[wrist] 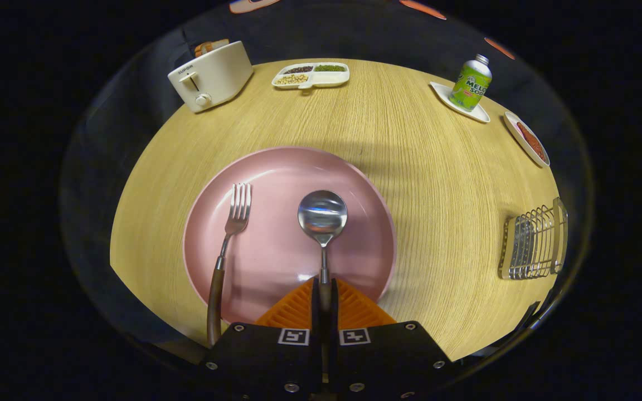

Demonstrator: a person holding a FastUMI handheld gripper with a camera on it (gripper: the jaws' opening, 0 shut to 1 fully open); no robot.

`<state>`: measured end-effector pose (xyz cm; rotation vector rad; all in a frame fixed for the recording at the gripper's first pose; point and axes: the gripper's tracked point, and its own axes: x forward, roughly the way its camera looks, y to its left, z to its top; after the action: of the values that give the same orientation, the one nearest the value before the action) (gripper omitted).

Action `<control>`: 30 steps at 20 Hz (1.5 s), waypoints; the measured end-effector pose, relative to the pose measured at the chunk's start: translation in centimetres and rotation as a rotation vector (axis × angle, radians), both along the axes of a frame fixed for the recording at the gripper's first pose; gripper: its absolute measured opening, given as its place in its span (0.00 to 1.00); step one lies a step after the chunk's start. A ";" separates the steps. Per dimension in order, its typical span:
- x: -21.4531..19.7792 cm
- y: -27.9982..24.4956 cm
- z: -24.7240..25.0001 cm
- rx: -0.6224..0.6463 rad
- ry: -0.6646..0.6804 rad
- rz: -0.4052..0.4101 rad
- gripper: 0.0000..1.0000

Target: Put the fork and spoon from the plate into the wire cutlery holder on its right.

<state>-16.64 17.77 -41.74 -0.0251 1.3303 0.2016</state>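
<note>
Wooden table (410,167): gripper (325,298) clamps spoon (322,217) handle over plate (276,256); next, lift toward wire cutlery holder (535,242); fork (232,234) awaits.

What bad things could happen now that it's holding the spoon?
The hand-held gripper is shut on the spoon far back on its thin handle, so the heavy bowl might droop or slip when lifted. The fork lies close beside it on the pink plate, so a sideways swing could knock it. The wire cutlery holder sits well off to the right near the table edge and could get nudged.
</note>
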 end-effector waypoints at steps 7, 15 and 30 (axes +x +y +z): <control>2.5 -3.1 4.3 0.045 -0.131 -0.067 0.05; 3.0 -14.9 8.4 -0.080 -0.238 -0.243 0.05; 0.6 -27.4 9.1 -0.253 -0.083 -0.261 0.05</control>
<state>-16.09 -9.61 -32.64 -0.0718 1.2552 -0.1875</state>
